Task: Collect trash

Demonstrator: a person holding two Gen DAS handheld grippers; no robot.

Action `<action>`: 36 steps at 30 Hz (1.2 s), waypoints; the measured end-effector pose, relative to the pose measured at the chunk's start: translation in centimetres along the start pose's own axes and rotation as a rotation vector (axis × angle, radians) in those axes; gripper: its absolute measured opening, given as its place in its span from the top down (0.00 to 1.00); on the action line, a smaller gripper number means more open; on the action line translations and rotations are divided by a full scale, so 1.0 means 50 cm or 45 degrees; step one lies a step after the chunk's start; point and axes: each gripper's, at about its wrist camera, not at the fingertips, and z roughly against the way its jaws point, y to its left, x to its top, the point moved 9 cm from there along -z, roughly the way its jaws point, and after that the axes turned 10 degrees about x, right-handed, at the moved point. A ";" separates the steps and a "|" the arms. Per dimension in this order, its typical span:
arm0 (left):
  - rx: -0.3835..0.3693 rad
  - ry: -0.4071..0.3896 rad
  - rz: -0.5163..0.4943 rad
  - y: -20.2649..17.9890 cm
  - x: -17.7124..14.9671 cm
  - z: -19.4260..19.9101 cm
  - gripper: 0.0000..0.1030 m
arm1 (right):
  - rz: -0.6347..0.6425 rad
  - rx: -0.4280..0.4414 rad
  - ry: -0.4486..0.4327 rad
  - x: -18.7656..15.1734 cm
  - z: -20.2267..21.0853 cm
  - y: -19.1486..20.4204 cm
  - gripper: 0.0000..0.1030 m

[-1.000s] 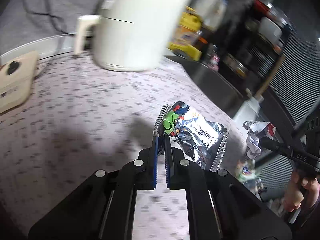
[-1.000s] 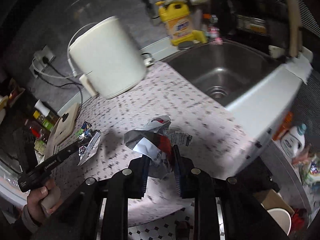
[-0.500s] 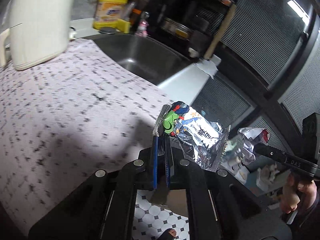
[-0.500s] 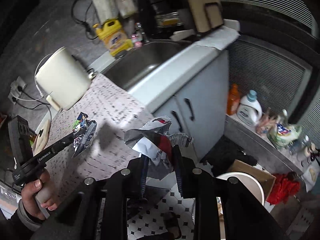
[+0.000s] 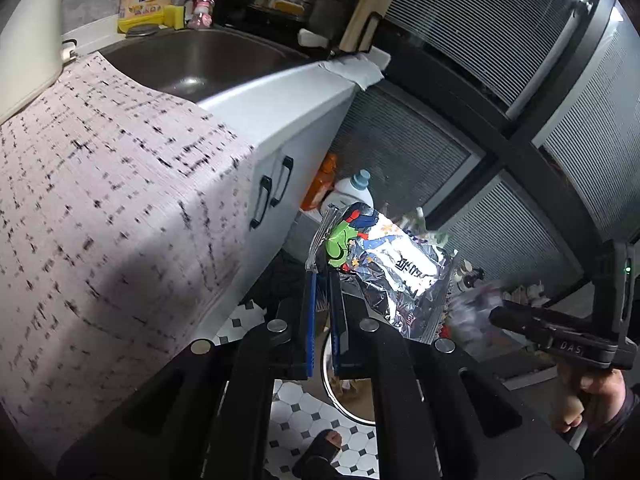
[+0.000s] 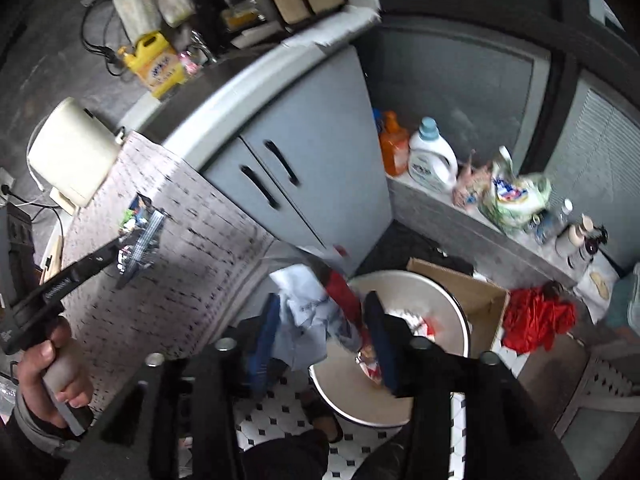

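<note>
Right tool (image 6: 320, 344) hangs past the front edge of the surface (image 6: 192, 232), out over the floor (image 6: 280, 412), pointing steeply down. Its jaws are opening, and the crumpled wrapper (image 6: 316, 312), white paper with a red patch, sits loosely between them; the pads no longer look pressed on it, though blur makes the exact contact hard to read. Directly beyond and below the fingertips lies the round bin (image 6: 432, 304), its pale rim and inside showing trash already in it. The wrapper sits over the near-left part of the rim, so whether it would drop inside or clip the edge is a close call, in my judgement; a little more reach toward the bin's middle would make it safe.

Left tool (image 5: 322, 280) is pressed together on the top corner of the foil snack bag (image 5: 384, 272), which hangs from the pads with its long axis slanting down and to the right. It, too, is off the front edge of the surface, with the bin's rim (image 5: 332, 384) visible below, between the fingers. From the right wrist view it is seen further back, in front of the patterned surface rather than over the bin.

So the right hand is nearer the bin and releases first; the left must carry the bag further out over the opening before its grip loosens.
</note>
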 end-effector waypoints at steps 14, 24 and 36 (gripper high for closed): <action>-0.034 0.119 -0.103 -0.116 -0.078 -0.050 0.93 | -0.089 -0.040 -0.050 -0.042 0.066 -0.103 0.39; -0.095 0.227 -0.155 -0.237 -0.125 -0.112 0.55 | -0.161 -0.092 -0.148 -0.059 0.184 -0.200 0.39; 0.058 0.097 -0.058 -0.246 -0.110 -0.034 0.28 | -0.036 0.014 -0.160 -0.044 0.216 -0.223 0.27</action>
